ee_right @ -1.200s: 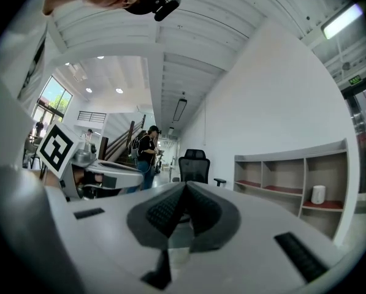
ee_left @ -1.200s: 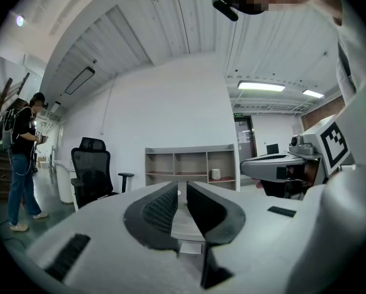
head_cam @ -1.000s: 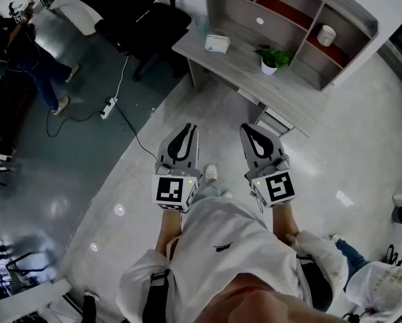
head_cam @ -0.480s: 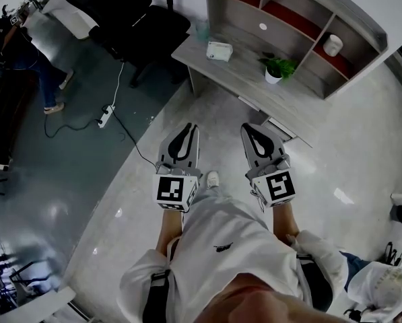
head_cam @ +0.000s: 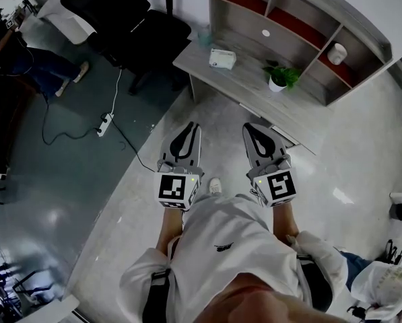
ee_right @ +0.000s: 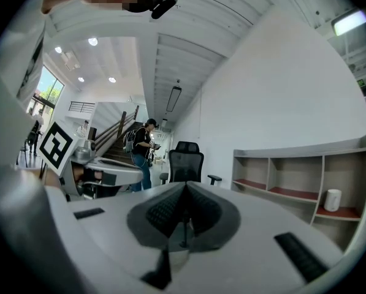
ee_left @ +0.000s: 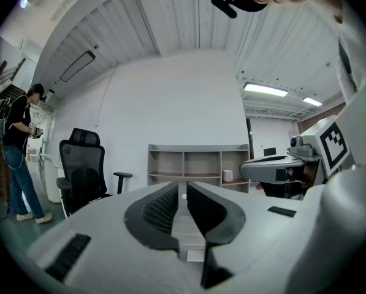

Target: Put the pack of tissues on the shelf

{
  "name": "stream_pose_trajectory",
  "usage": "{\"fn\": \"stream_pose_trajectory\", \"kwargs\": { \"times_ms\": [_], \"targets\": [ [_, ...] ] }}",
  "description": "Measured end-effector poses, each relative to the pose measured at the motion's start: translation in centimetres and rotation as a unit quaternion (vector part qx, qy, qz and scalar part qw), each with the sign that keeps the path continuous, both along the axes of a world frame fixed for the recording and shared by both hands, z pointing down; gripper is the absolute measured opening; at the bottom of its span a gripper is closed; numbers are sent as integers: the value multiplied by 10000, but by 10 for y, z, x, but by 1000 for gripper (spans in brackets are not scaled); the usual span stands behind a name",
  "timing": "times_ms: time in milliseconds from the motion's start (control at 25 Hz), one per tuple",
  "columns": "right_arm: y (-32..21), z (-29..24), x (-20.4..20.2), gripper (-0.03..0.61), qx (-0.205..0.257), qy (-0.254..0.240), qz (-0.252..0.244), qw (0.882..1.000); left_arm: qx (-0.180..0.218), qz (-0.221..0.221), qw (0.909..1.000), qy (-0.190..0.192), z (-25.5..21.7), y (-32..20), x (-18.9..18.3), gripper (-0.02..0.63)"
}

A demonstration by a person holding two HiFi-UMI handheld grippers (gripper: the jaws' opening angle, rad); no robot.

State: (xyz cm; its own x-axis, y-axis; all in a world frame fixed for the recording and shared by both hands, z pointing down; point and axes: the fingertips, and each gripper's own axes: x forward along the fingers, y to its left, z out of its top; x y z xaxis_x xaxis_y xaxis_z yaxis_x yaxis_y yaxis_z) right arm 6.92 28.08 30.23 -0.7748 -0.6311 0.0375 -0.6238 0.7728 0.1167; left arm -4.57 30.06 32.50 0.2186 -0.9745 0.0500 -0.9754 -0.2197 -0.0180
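The left gripper [ee_left: 184,192] has its jaws drawn to a narrow slit with nothing between them; through the slit a sliver of the shelf [ee_left: 198,164] shows. The right gripper [ee_right: 186,188] has its jaws closed tip to tip, empty. In the head view both are held level in front of the person's chest, left gripper [head_cam: 192,128] and right gripper [head_cam: 249,128] side by side and apart, over bare floor [head_cam: 153,200].

The floor is open between the jaws and the front edge of the surface [head_cam: 254,93]. The pack of tissues [head_cam: 223,58] lies near that surface's left end, in front of the shelf [head_cam: 288,15], well apart from both grippers. A potted plant [head_cam: 280,77] stands to its right.

Left of the surface an office chair [head_cam: 130,19] crowds its corner, and a power strip [head_cam: 105,123] with its cable lies on the floor.

A small white item [head_cam: 337,53] in a right shelf compartment is too small to identify. A second person [head_cam: 25,59] is cut off at the upper left edge
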Motion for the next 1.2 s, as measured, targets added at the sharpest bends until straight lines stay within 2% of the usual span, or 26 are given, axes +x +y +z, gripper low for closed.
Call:
{"fn": "stream_pose_trajectory", "kwargs": {
  "times_ms": [360,680,1200],
  "targets": [
    [-17,11,-16,26,-59,87,47,9999,-12,17,10000,20,1,-15,-19,32],
    [-39,17,-14,26,-131,85,139,9998,-90,132,9999,28,8,-38,-16,32],
    [-95,23,-20,26,-207,87,113,9997,-198,62,9998,9,15,-91,-24,32]
  ]
}}
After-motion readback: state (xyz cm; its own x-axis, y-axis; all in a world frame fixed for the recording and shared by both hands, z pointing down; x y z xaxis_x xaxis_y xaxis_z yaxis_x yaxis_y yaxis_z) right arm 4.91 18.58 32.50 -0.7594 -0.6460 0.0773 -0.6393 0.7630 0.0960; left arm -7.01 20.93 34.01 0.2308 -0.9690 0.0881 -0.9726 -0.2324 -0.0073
